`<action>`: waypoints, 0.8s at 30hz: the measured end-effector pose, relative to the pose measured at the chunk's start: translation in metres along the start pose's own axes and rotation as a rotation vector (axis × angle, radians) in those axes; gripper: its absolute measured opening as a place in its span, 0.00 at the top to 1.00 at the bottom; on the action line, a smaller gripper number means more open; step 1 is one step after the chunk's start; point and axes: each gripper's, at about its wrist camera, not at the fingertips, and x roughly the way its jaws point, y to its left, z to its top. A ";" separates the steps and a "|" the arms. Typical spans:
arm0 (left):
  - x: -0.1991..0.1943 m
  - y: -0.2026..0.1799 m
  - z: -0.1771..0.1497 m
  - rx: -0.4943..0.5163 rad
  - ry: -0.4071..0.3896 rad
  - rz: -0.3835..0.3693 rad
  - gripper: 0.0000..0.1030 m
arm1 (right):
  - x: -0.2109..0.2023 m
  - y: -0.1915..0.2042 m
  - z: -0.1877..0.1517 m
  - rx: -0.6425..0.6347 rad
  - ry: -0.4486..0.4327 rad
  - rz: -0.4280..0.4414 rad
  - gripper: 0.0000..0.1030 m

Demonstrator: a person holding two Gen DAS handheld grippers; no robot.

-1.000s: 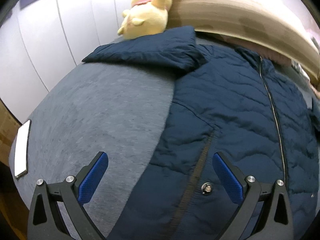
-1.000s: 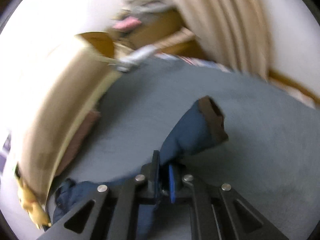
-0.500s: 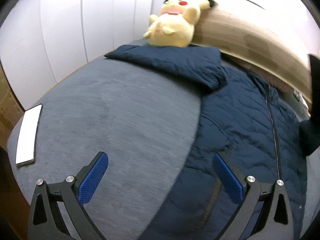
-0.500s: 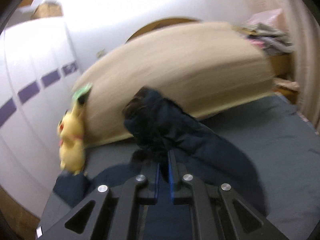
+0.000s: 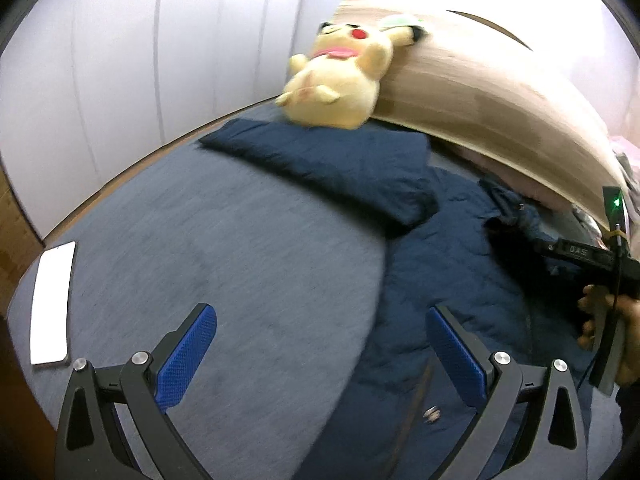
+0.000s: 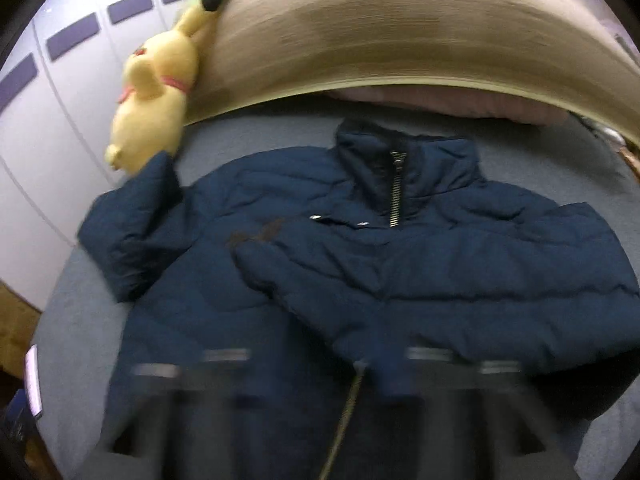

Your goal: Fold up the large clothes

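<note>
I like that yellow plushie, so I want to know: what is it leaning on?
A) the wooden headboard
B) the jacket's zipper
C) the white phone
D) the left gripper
A: the yellow plushie rests back against the wooden headboard at the far end of the bed, with the end of the jacket sleeve just below it.

Open bed (image 5: 240, 248): bare grey cover left of the jacket (image 5: 452, 264).
Far end: plush toy (image 5: 340, 80) against headboard (image 5: 480, 96).
Left edge: phone (image 5: 52, 304).
</note>
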 end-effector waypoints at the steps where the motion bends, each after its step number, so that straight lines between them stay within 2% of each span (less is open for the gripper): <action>1: 0.001 -0.009 0.005 0.016 -0.005 -0.017 0.00 | -0.002 0.000 -0.001 -0.003 -0.005 0.020 0.00; 4: 0.004 -0.041 0.023 0.058 -0.020 -0.080 0.00 | -0.012 -0.001 0.000 -0.016 -0.024 0.060 0.00; 7: 0.022 -0.076 0.042 0.069 0.018 -0.176 0.00 | -0.040 -0.023 -0.002 0.078 -0.095 0.114 0.00; 11: 0.071 -0.127 0.064 0.044 0.169 -0.348 0.00 | -0.072 -0.086 -0.033 0.288 -0.166 0.206 0.00; 14: 0.124 -0.167 0.071 -0.011 0.329 -0.446 0.00 | -0.093 -0.145 -0.076 0.440 -0.203 0.214 0.00; 17: 0.158 -0.190 0.068 -0.059 0.415 -0.441 0.00 | -0.110 -0.190 -0.115 0.538 -0.224 0.184 0.00; 19: 0.179 -0.202 0.064 -0.073 0.457 -0.403 0.01 | -0.119 -0.217 -0.138 0.583 -0.238 0.154 0.00; 21: 0.189 -0.208 0.060 -0.086 0.472 -0.381 0.32 | -0.125 -0.236 -0.152 0.618 -0.242 0.131 0.00; 22: 0.195 -0.213 0.058 -0.067 0.500 -0.345 0.81 | -0.127 -0.244 -0.155 0.635 -0.242 0.121 0.00; 23: 0.202 -0.214 0.055 -0.053 0.529 -0.320 0.88 | -0.125 -0.255 -0.160 0.659 -0.236 0.119 0.00; 24: 0.202 -0.215 0.056 -0.047 0.524 -0.313 0.90 | -0.128 -0.263 -0.161 0.679 -0.230 0.127 0.00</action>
